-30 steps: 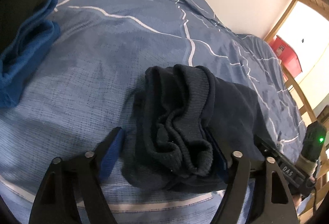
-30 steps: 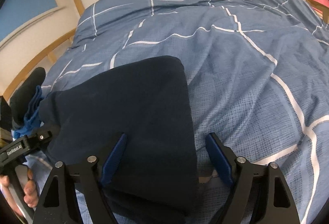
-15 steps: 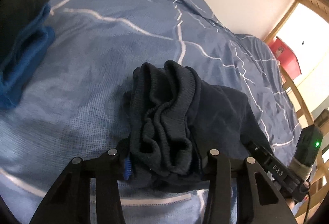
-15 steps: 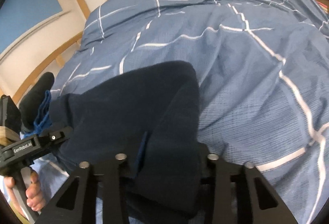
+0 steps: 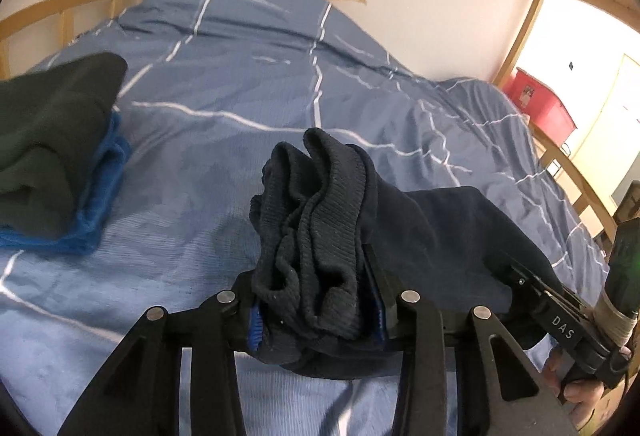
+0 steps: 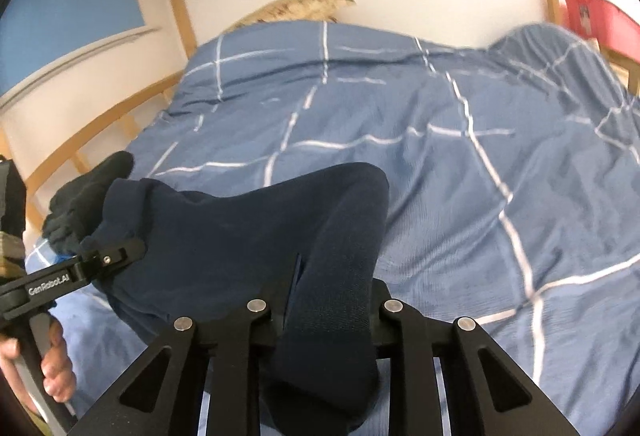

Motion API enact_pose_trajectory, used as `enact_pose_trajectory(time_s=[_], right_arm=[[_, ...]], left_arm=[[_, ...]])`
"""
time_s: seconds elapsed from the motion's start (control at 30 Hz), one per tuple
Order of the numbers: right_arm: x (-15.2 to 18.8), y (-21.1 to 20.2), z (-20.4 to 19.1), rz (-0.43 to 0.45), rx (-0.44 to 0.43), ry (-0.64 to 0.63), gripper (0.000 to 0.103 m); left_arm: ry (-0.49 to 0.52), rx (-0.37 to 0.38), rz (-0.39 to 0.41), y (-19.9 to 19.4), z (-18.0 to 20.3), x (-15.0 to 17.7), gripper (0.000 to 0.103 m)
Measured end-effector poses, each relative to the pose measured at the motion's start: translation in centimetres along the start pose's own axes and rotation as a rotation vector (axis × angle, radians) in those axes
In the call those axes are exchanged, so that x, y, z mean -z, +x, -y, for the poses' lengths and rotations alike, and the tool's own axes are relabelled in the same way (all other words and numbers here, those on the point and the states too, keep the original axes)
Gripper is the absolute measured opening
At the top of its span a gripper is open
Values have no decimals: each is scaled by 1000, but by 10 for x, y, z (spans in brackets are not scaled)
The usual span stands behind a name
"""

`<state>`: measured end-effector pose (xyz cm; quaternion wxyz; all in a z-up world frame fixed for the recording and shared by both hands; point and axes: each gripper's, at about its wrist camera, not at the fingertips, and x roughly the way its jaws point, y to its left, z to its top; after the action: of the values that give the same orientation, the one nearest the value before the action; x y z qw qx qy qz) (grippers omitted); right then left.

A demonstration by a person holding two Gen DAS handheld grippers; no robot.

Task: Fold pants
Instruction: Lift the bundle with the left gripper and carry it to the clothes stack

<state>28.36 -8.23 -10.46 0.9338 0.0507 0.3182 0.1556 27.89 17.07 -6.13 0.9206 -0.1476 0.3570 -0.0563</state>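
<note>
- The dark blue pants (image 5: 320, 232) are bunched up & held a bit above the bed (image 5: 224, 164), between both tongs.
- Left tongs (image 5: 316, 316) are squeezed tight on the thick ribbed end, prob the waistband, w/ many layers stacked in the bite.
- Right tongs (image 6: 328, 312) are squeezed tight on the other end of the pants (image 6: 240, 236), a smooth folded part.
- The pants look soft & floppy, not heavy. They sag in the middle & won't keep a shape by themselves.
- The ribbed end is fat & grippy, so it's a good spot to hold. The smooth end is thinner & could slip out easier, I think.
- Best to hold near the edges, w/ all layers in the bite, or a layer may drop & mess up the fold.
- A pile of folded clothes (image 5: 52, 152), dark on top & bright blue under, sits on the bed well off to the left.
</note>
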Motion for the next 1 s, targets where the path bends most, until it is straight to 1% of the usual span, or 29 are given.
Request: enact_pose_trajectory(time_s=[0.27,0.47,0.57,0.73,0.87,1.0], right_arm=[[-12,-51,-28,80,-36,-52,23],[-30,-81,-67,139,-76,-94,23],[-37,-90,-89,163,-94,-123,23],[-56,-97,-137,202,-139,-179,23],[-74,-95,-176,232,-173,-215,23],[-94,-83,-219,252,-200,-262,23]], left_arm=[[30,-12,91,-68,3,-6,39],[60,-43,158,-122,-9,-20,39],[70,-65,185,-148,-23,-31,39],[90,-120,234,-188,-55,-55,39],[80,-157,265,-211,-88,-78,39],[48,-184,282,-222,-124,-97,39]])
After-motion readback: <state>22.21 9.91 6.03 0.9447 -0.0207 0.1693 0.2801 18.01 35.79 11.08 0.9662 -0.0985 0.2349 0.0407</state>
